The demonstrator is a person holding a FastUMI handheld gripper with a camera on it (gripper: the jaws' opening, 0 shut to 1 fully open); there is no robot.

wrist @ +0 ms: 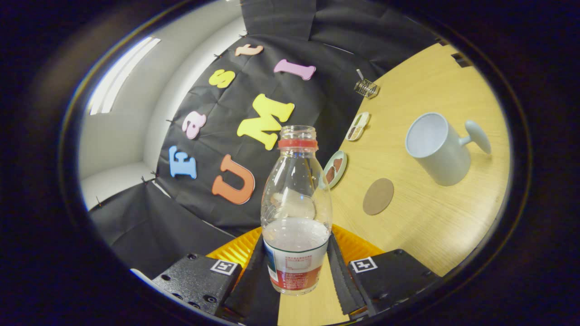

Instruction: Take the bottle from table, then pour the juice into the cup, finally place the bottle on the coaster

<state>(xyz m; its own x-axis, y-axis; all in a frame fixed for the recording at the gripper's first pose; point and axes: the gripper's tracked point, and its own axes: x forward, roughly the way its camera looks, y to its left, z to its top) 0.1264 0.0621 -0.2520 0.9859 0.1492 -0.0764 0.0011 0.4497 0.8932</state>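
Gripper [297, 267]: jaws closed in on the bottle [297, 213], one finger pressing each side of its lower, labelled part; gap betw. fingers is just the bottle's width. Bottle is held off the table [435, 226] and the whole view is rolled, so the tabletop slopes up twd 1–2 o'clock.

Containers:
- Bottle, 1x: clear plastic, no cap on, red ring under the open mouth. Pale cloudy liquid fills approx. the bottom third; level sits just above the label top. Upper part empty, see-through.
- Cup [437, 149], 1x: pale grey-blue mug w/ handle, at 2 o'clock from the bottle, well apart, standing on the table. Inside looks empty as far as visible; bottom of interior not fully seen.
- Small dishes, 2x: near dish [336, 168] at 1 o'clock just beyond the bottle's shoulder, holds brownish bits; far dish [358, 126] further along same line, holds brown/greenish bits. Contents too small to ID.

Other counts:
- Coaster [378, 196], 1x: round, brown, flat on table, betw. bottle and cup, nothing on it.
- Small wire/metal object [365, 87], 1x, at table's far edge, 1 o'clock; cannot tell what it is.

Hidden / cut off: near dish partly behind the bottle. Bottle base and label partly screened by the fingers; label print not legible.
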